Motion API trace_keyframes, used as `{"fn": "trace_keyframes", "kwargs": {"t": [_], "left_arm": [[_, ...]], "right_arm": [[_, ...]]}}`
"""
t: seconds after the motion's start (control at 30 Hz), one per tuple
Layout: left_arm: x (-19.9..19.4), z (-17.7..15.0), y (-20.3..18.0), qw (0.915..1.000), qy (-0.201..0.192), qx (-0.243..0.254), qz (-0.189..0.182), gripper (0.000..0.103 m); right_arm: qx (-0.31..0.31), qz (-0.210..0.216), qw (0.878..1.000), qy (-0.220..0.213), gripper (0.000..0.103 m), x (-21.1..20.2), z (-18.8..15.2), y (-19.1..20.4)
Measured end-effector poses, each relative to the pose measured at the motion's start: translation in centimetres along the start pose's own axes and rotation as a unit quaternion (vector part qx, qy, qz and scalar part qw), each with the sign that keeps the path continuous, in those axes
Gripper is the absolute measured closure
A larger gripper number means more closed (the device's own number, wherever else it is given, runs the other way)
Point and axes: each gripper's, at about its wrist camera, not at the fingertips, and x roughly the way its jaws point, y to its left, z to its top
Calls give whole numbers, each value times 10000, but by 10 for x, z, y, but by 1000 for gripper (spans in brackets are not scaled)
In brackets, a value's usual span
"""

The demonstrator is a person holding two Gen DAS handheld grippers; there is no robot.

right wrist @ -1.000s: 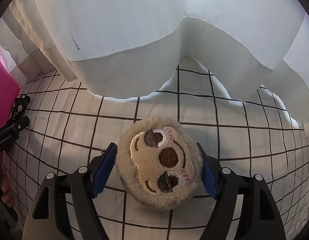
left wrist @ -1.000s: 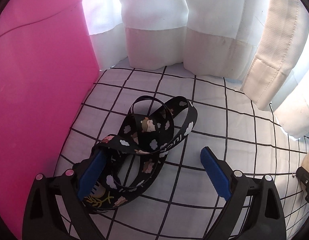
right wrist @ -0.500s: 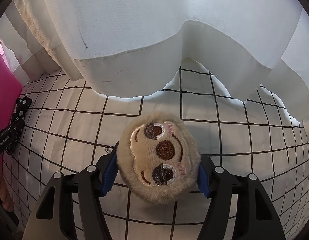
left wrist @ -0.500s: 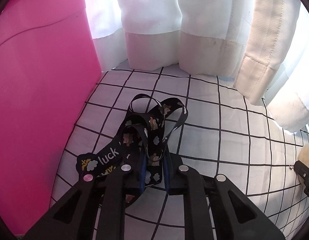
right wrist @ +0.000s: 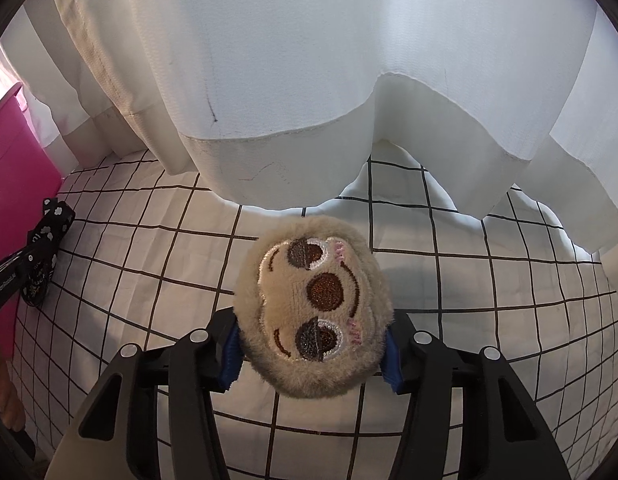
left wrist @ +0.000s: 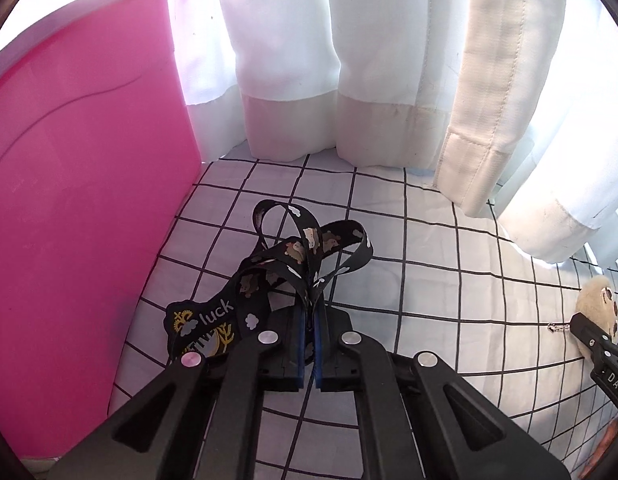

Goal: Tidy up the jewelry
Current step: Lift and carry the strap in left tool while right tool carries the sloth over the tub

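Clenched since a second ago, my left tongs [left wrist: 308, 334] grip the black cartoon-print fabric lanyard [left wrist: 305, 256] beside the pink plastic bin [left wrist: 81, 184], my right tongs [right wrist: 313, 354] squeeze the tan plush sloth-face charm [right wrist: 313, 304] mid-sheet; trailing loops could snag.

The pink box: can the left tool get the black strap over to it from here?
Probably yes. The left tool is shut on the black strap, and the pink box stands right beside it on the left. Nothing lies between them on the checked cloth. The wall looks tall, so the strap needs lifting.
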Motion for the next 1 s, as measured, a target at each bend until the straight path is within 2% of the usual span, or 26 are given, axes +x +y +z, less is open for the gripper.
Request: {"fn": "trace_keyframes", "kwargs": {"t": [0.27, 0.43, 0.87, 1.0], "left_arm": [[-55, 17, 9, 9991, -357, -87, -231, 100], [-100, 26, 16, 9974, -636, -113, -312, 100], [-184, 90, 50, 9870, -1512, -257, -471, 100], [-213, 108, 67, 9833, -1766, -259, -353, 100]], "right_arm": [[-28, 226, 9992, -331, 51, -43, 5, 9], [-102, 398, 9974, -597, 51, -67, 25, 25], [-528, 956, 9822, -1526, 51, -152, 90, 95], [-793, 1177, 9739, -1772, 51, -176, 114, 128]]}}
